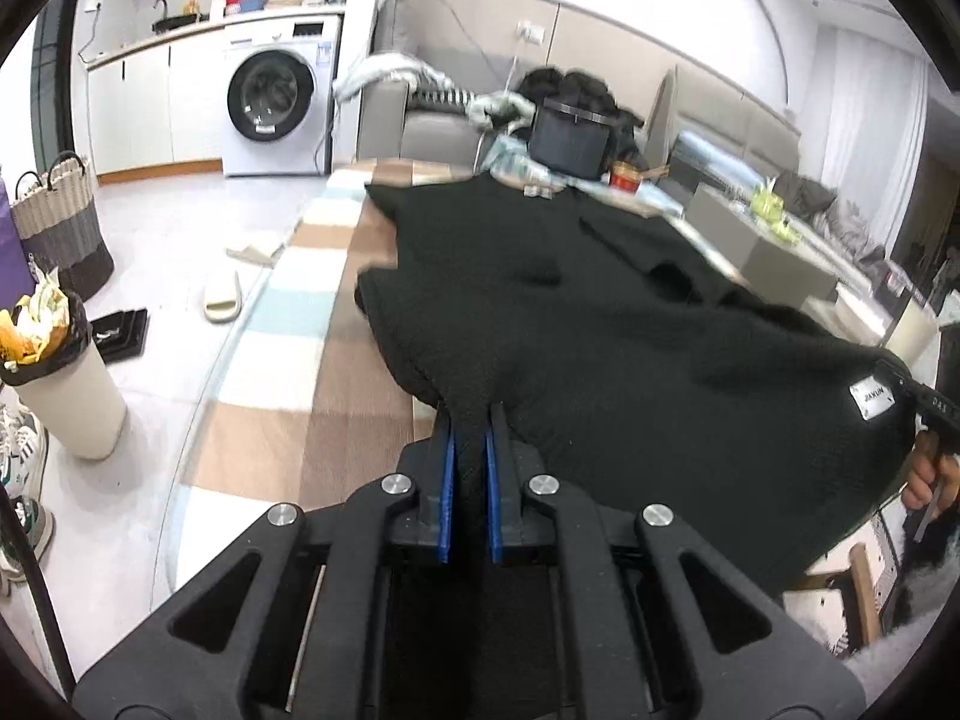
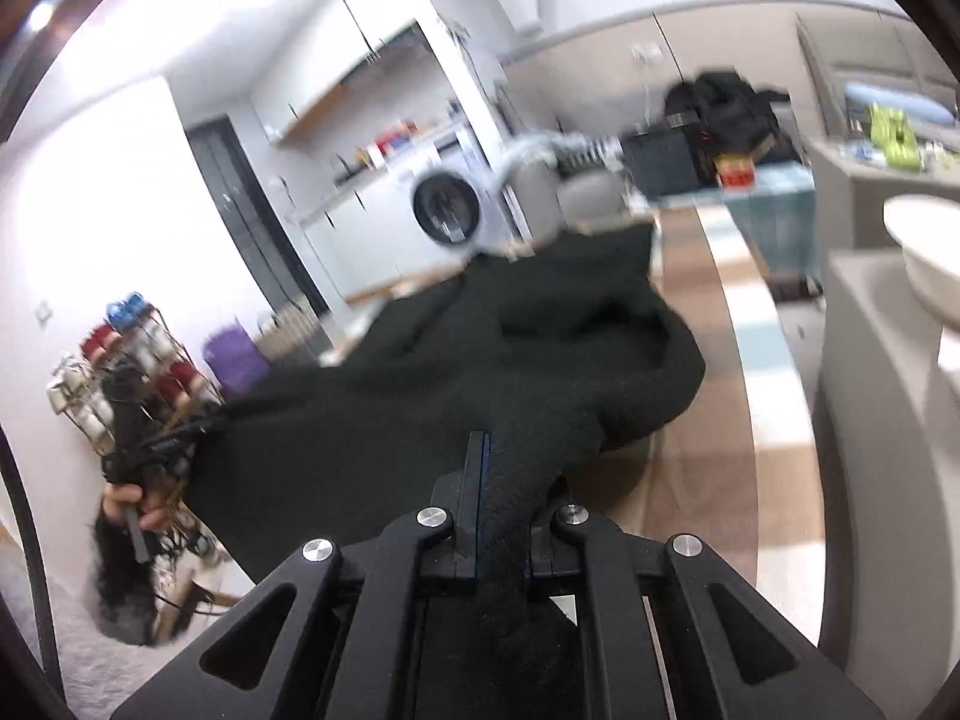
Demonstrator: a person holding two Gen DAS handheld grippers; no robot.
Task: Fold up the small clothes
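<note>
- Left tongs (image 1: 471, 420) and right tongs (image 2: 504, 450) each clamp the black sweater's (image 1: 600, 330) near edge.
- Judgement: keep both corners level and taut — lay it flat on the striped bench (image 1: 300, 324).

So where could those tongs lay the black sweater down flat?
The striped rug left of the black sweater lies bare up to the slipper on the floor. Beyond the sweater it is crowded: a dark bin and a red tin.
</note>
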